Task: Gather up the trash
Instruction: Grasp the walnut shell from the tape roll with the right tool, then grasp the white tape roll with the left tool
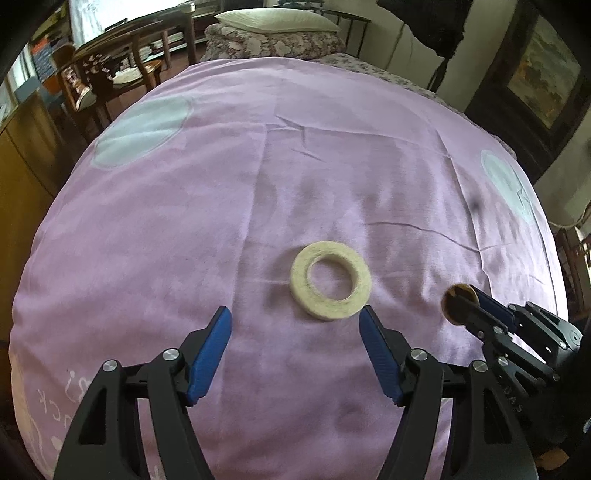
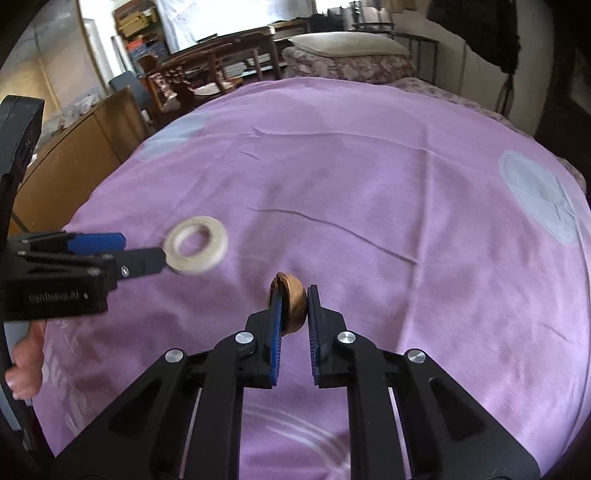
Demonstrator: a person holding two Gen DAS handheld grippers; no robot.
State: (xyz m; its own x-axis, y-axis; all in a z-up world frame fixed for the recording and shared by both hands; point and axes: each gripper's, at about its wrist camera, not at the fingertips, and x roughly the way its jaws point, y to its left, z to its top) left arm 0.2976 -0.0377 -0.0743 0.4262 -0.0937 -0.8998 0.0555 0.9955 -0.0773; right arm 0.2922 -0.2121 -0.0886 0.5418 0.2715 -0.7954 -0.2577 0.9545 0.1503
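Note:
A cream tape ring (image 1: 301,284) lies flat on the purple bed cover (image 1: 295,166). My left gripper (image 1: 294,312) is open, its blue pads (image 1: 212,347) standing wide apart, with the ring just beyond and between the tips. In the right wrist view the ring (image 2: 218,247) is blurred, and the left gripper (image 2: 142,249) reaches its near edge. My right gripper (image 2: 294,293) is shut on a small brown shell-like piece (image 2: 295,301), held upright a little above the cover. The left wrist view also shows that piece (image 1: 448,314) at the right gripper's (image 1: 465,299) tip.
The cover carries pale round patches (image 1: 140,129) and white lettering near the front. A pillow (image 1: 277,20) and folded quilt lie at the bed's far end. Wooden chairs (image 1: 122,55) and a cabinet (image 1: 22,166) stand to the left. A person's hand (image 2: 26,362) holds the left gripper.

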